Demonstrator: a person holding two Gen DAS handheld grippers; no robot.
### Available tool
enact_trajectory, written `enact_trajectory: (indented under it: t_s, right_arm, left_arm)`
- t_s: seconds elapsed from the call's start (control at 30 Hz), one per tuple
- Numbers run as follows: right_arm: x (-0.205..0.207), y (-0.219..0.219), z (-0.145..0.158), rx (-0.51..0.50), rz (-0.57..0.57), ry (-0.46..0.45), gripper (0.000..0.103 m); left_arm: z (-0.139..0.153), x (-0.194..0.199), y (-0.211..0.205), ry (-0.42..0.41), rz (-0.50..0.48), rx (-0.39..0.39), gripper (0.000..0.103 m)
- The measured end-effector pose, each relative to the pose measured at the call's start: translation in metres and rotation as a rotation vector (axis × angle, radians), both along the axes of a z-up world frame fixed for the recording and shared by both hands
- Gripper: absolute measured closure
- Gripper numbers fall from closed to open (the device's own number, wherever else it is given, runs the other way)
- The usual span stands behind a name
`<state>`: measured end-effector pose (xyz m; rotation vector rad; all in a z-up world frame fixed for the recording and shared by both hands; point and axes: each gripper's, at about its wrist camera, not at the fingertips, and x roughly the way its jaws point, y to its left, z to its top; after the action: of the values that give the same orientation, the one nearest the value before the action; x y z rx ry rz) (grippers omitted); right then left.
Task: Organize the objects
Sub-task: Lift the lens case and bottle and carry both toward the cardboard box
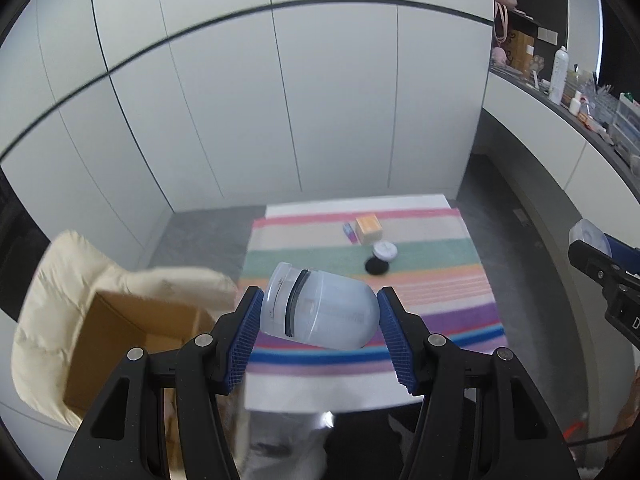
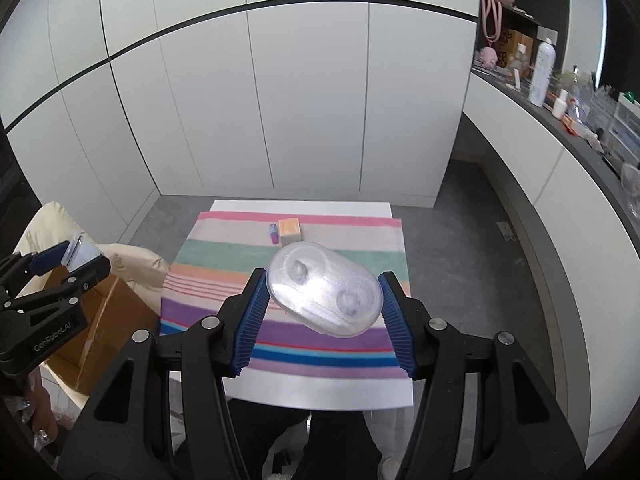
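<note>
I have the left hand-held gripper [image 1: 318, 334] clamped on a frosted, translucent plastic container with a rounded end and a dark band near its clear cap [image 1: 320, 308]. It lies sideways between the blue ribbed pads [image 1: 244, 344], cap end up and to the left, lifted above the striped cloth. I cannot make out anything inside it through the cloudy wall.

My right hand-held gripper [image 2: 322, 316] is closed on a clear oval plastic case with two round wells [image 2: 324, 290], gripped across its long sides and tilted. Each well shows a dim grey spot; whether that is content or just the moulding I cannot tell.

Below both, the white bench [image 2: 320, 394] carries a multicoloured striped towel [image 2: 288, 272]. Near its far edge sits a small orange and cream cube-shaped box [image 2: 291, 231], with a small purple and blue tube [image 2: 273, 233] just beside it on the left. In the left view, a round white lidded jar [image 1: 384, 251] rests nearer the middle, touching a flat black disc [image 1: 377, 266] in front of it.

To the left of the bench, an open brown cardboard box [image 1: 120, 344] sits on a cream padded chair [image 1: 52, 304]; its inside is hidden from me.
</note>
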<state>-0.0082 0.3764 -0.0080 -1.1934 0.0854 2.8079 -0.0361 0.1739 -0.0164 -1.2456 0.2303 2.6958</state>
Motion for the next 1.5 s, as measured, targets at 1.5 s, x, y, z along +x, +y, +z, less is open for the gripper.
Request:
enact_trajectory:
  t_s: [1.5]
  right_arm:
    - [0.044, -0.089, -0.055, -0.009, 0.146, -0.143, 0.045]
  left_arm:
    - [-0.036, 0.07, -0.17, -0.038, 0.298, 0.008, 0.044]
